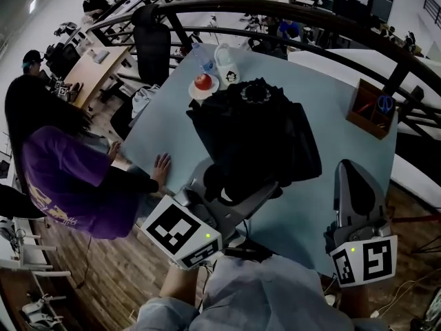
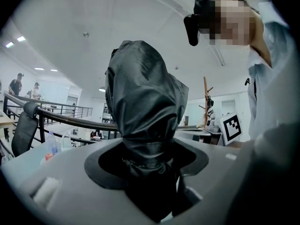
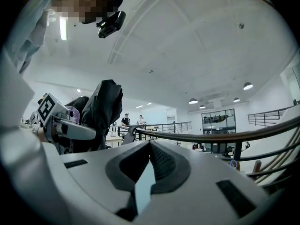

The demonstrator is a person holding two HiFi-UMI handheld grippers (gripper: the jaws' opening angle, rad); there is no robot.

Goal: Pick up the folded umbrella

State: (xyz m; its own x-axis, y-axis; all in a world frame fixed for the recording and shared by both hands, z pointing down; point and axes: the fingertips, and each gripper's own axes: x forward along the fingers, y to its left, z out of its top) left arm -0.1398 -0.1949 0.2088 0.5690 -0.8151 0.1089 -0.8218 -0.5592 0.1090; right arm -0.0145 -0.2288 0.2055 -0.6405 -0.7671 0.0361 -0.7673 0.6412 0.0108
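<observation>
Clamping the black folded umbrella (image 2: 145,102) near one end, left gripper (image 2: 150,172) holds it, apparently clear of the worktop (image 1: 331,95). Right gripper (image 3: 150,163) is pressed together, empty.

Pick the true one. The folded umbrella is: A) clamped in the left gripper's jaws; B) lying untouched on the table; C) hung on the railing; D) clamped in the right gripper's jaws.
A: the black umbrella is pinched between the jaws of the left gripper in that gripper's own view; the right gripper holds nothing.
</observation>
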